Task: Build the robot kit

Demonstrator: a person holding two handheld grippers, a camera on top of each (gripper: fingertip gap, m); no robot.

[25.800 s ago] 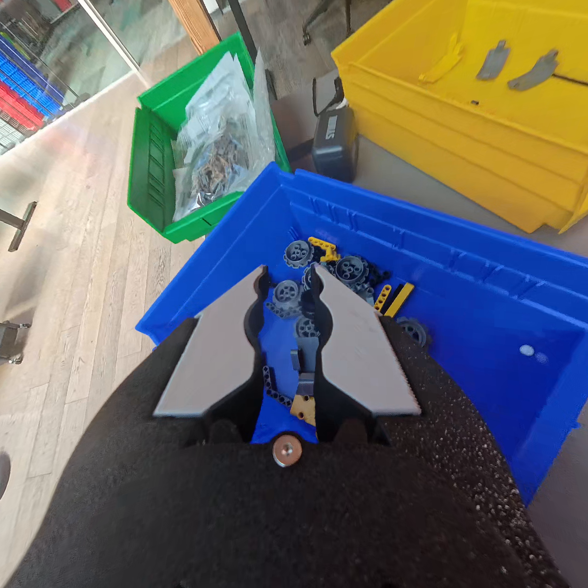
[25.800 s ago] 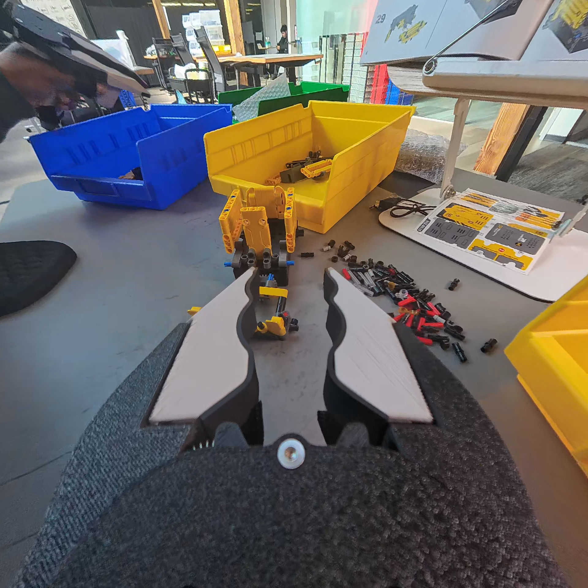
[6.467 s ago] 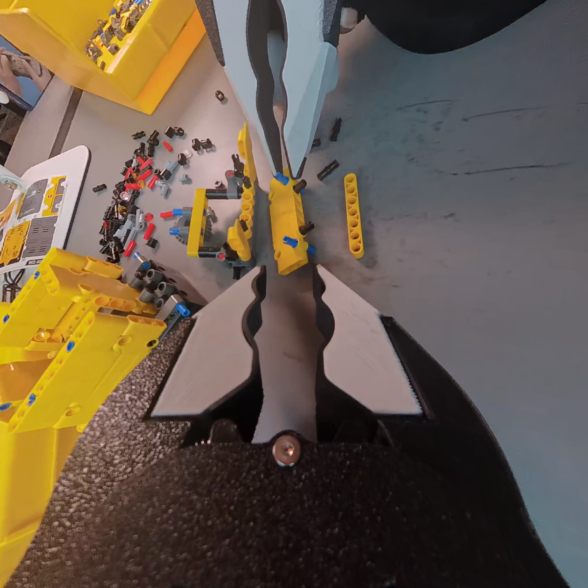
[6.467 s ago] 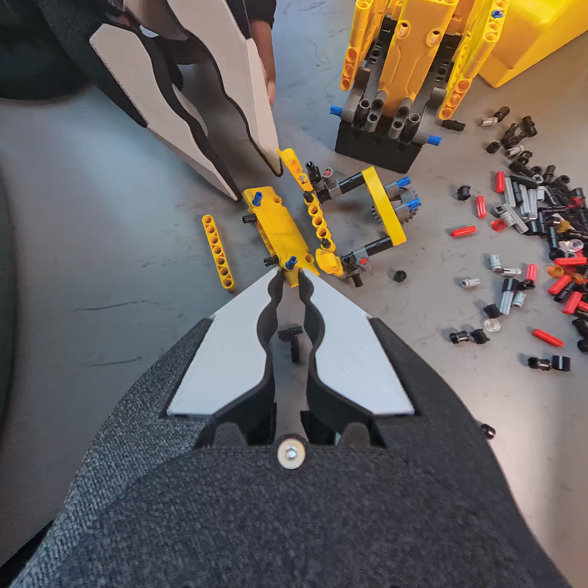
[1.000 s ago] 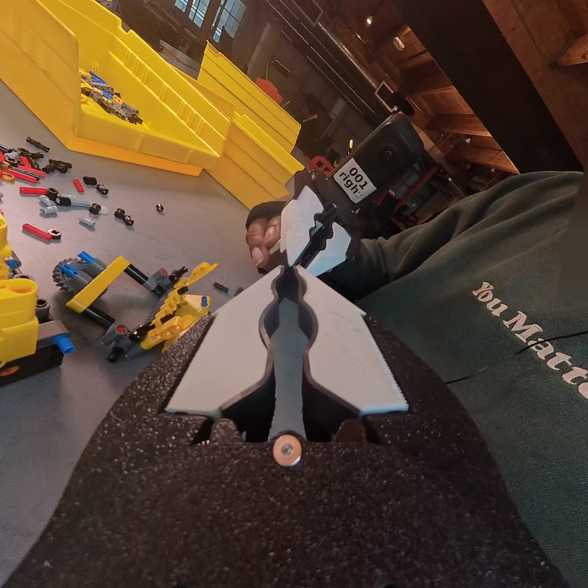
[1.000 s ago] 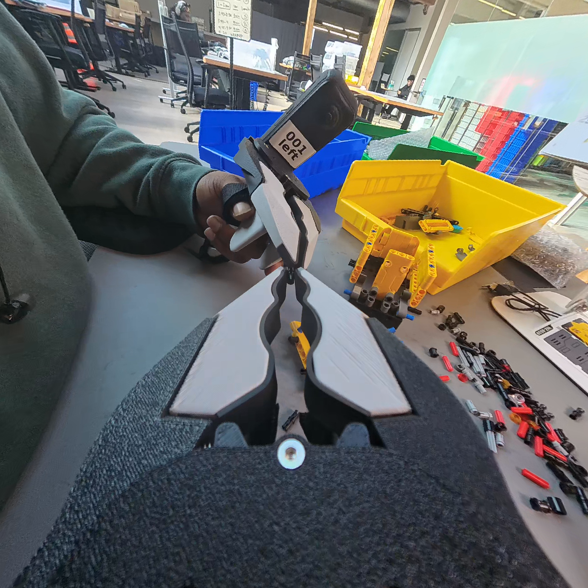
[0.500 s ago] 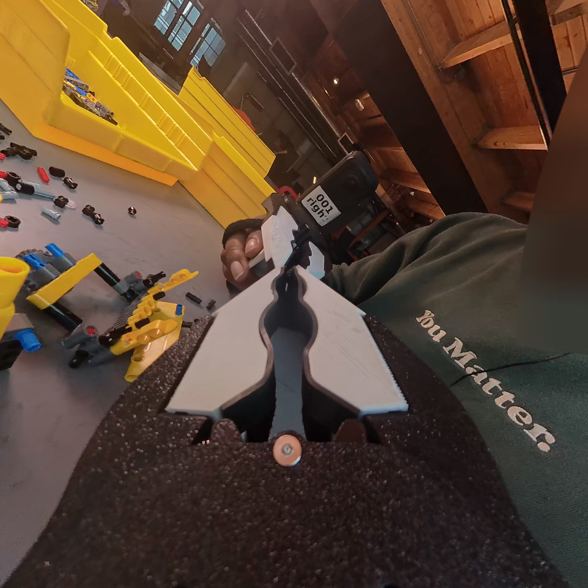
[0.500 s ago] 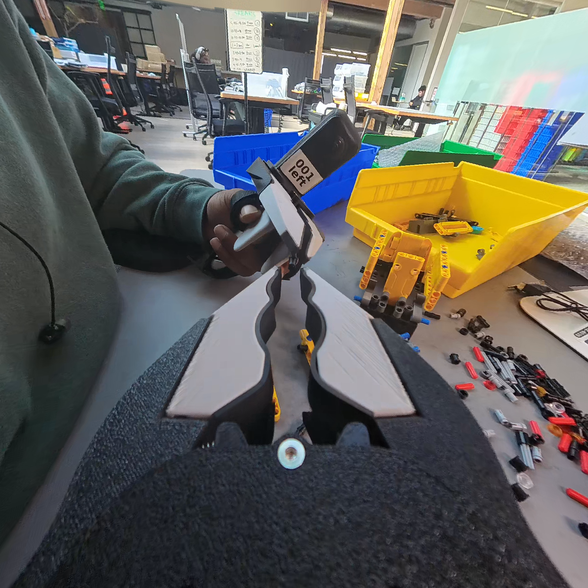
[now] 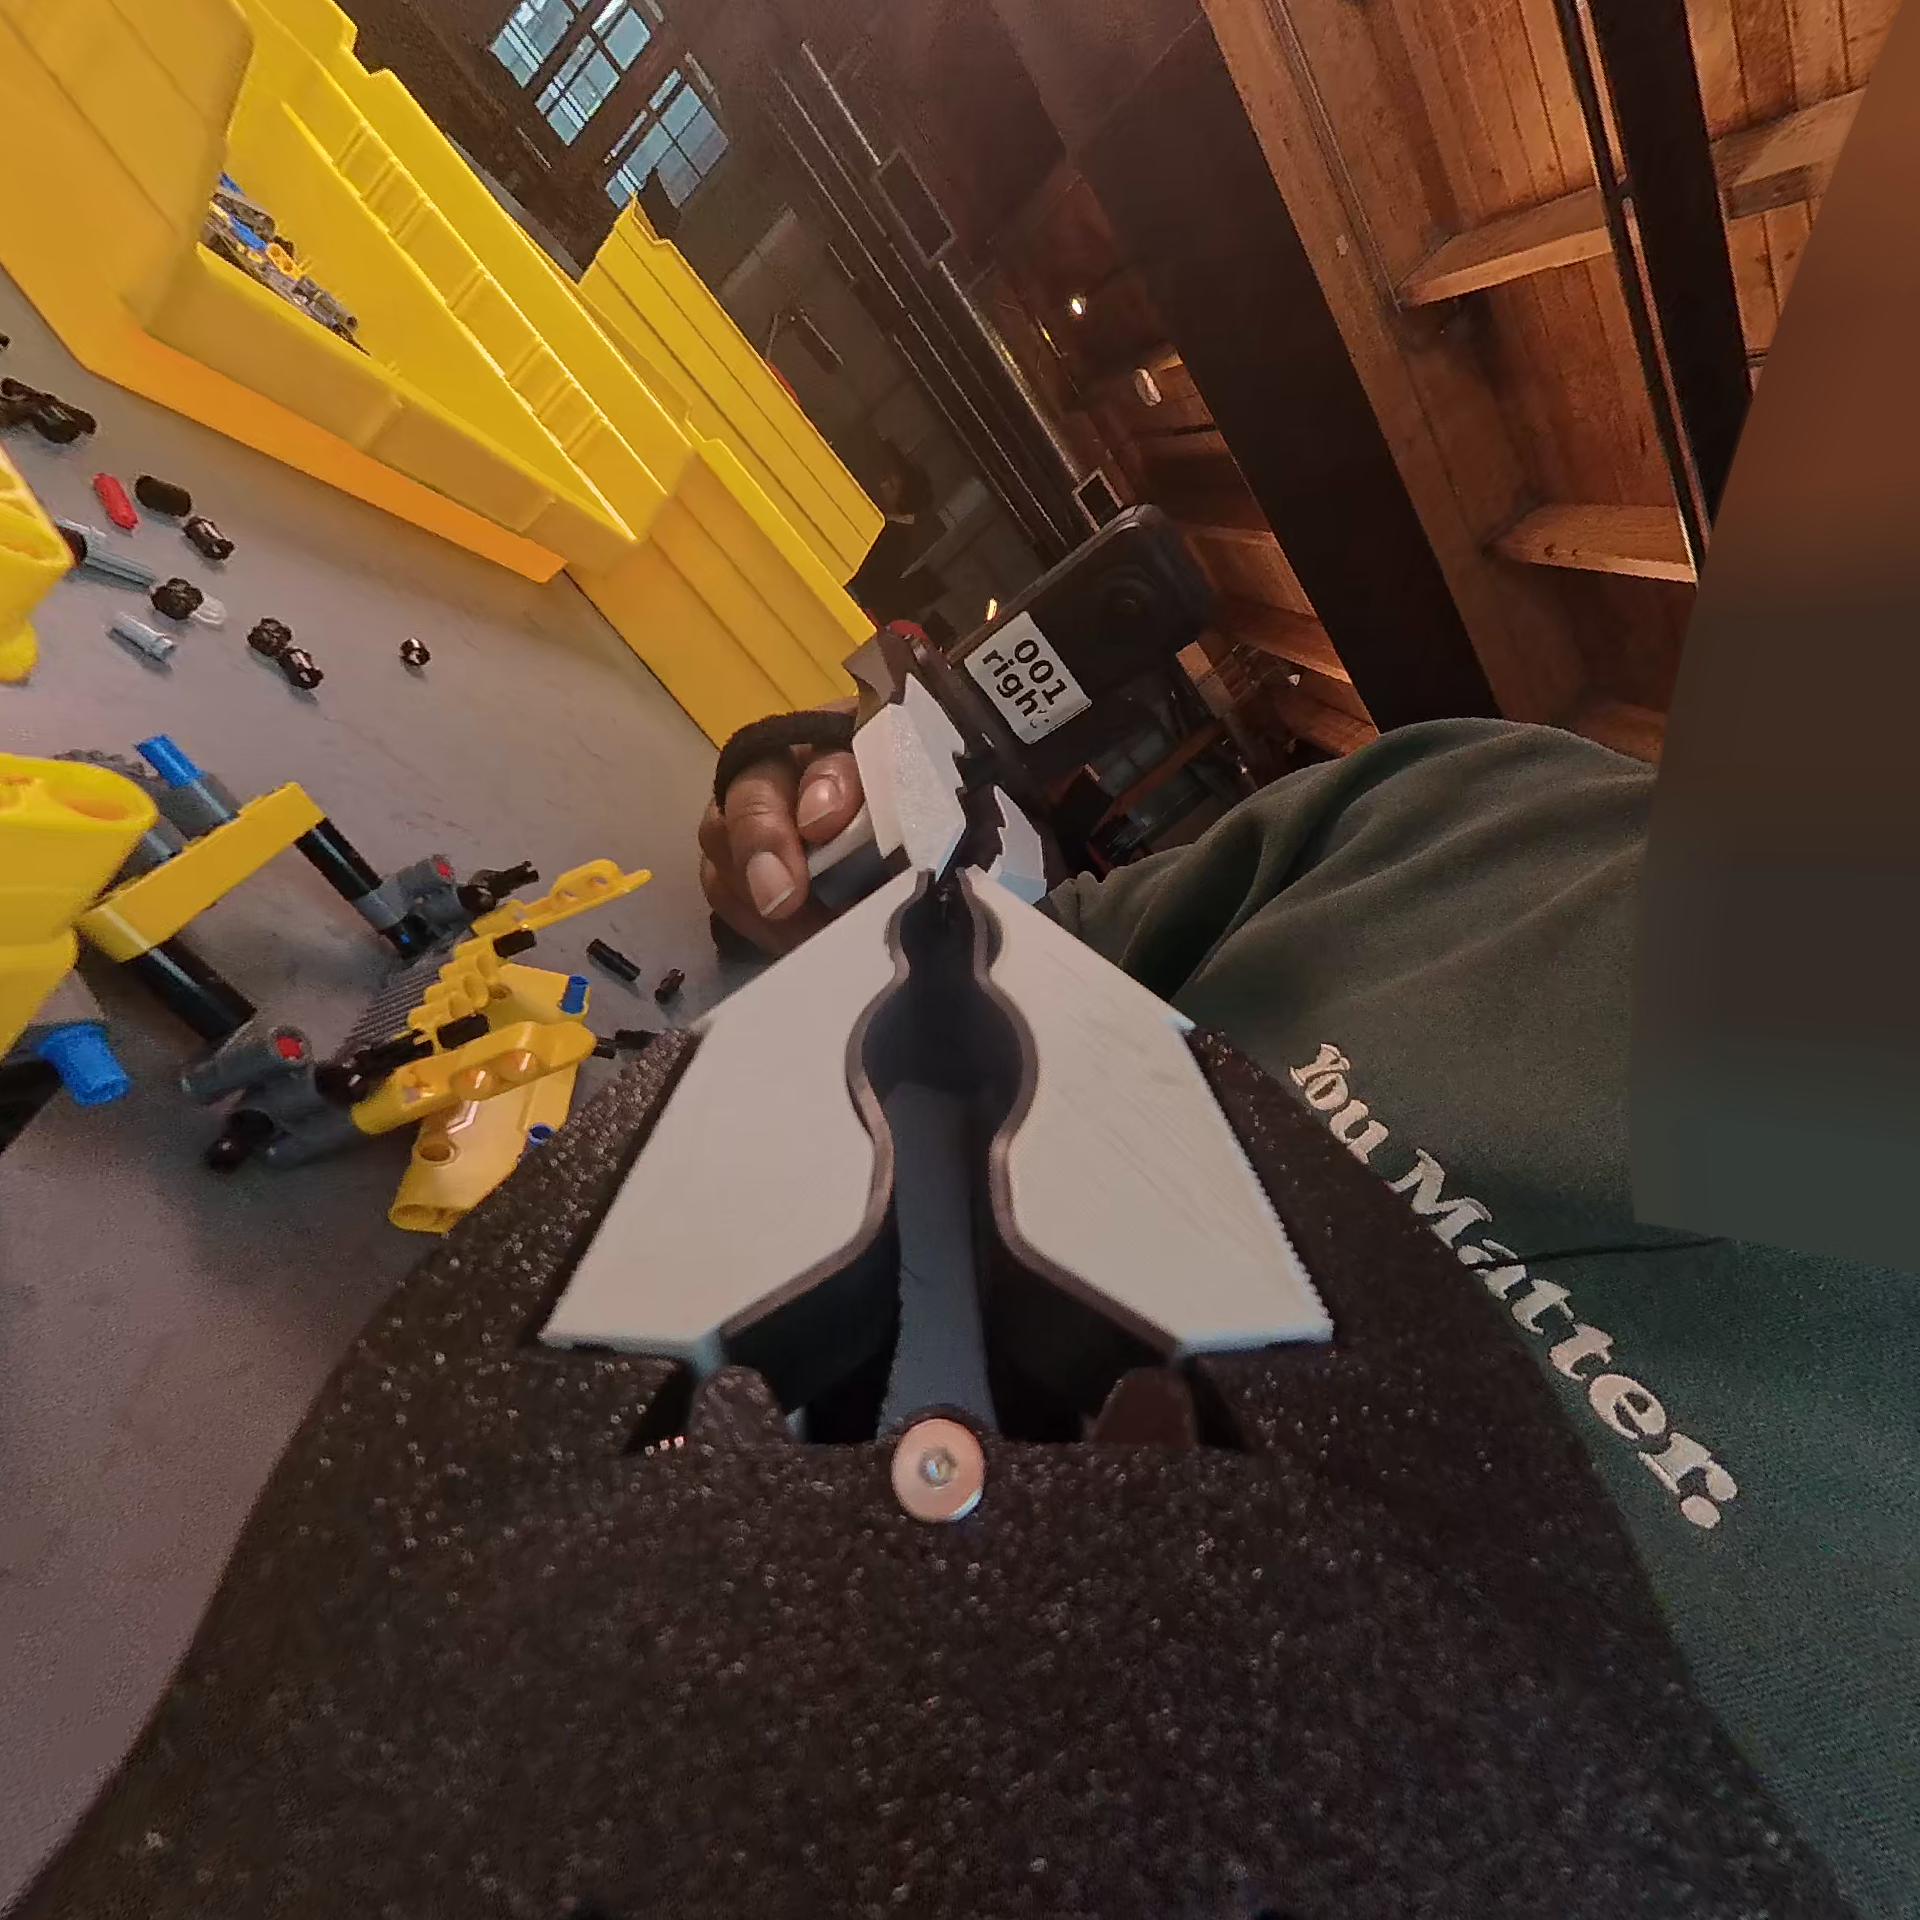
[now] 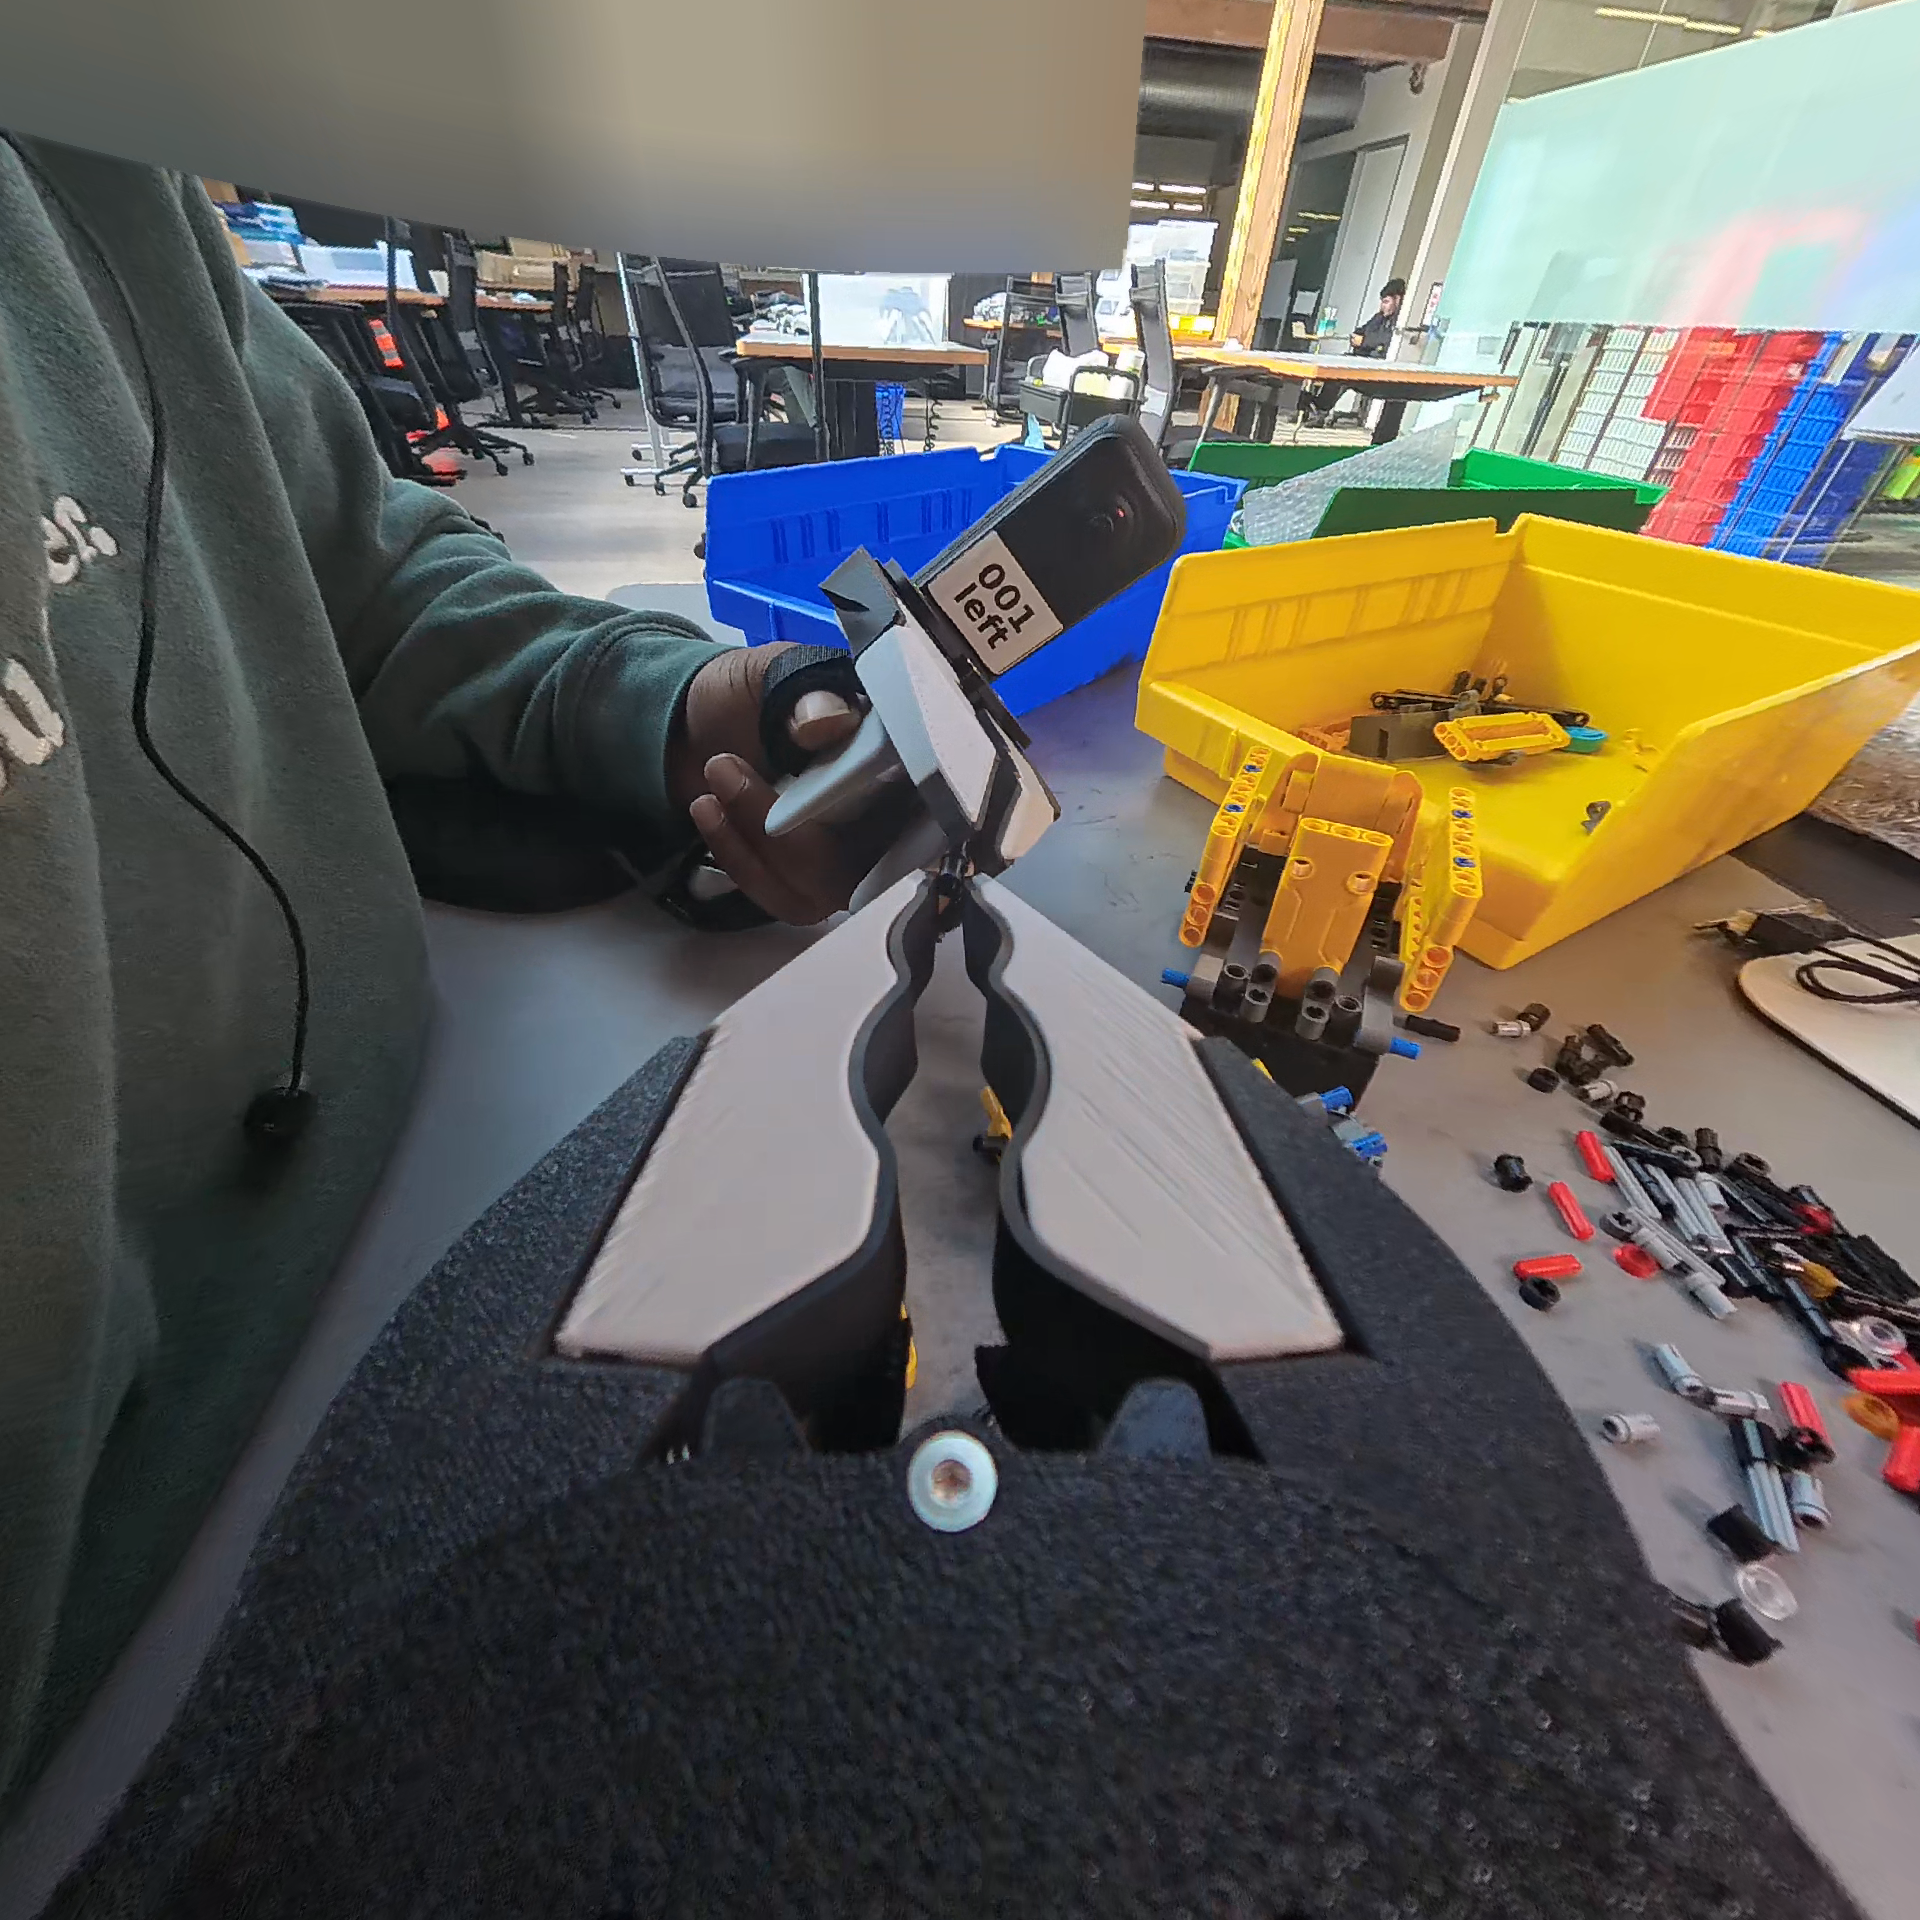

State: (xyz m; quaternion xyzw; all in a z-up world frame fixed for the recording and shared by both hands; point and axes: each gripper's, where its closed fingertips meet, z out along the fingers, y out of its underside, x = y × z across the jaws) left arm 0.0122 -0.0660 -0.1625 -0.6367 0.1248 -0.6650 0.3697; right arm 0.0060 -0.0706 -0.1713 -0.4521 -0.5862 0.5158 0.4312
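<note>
Black pin point(image 10: 948, 886): small, dark, held in the air above the grey table point(image 10: 582, 997) at the spot where both tools' tips meet; detail too fine to name further. 
Left gripper point(image 9: 940, 896): tips pressed nearly together, pinching the pin; seen in the right wrist view point(image 10: 961, 847) gripped by a hand point(image 10: 764, 800) in a green sleeve. 
Right gripper point(image 10: 948, 902): tips drawn close on the same pin from the opposite side; its far view point(image 9: 961, 857) shows a hand point(image 9: 774, 842) around it. 
Yellow beam assembly point(image 9: 468, 1049): lying on the table near the left tool. 
Yellow-and-black model point(image 10: 1320, 914): upright, in front of a yellow bin point(image 10: 1558, 665). 
Loose pins, red, black, grey point(image 10: 1714, 1236): scattered at the right. 
Blue bin point(image 10: 831, 551): behind.
</note>
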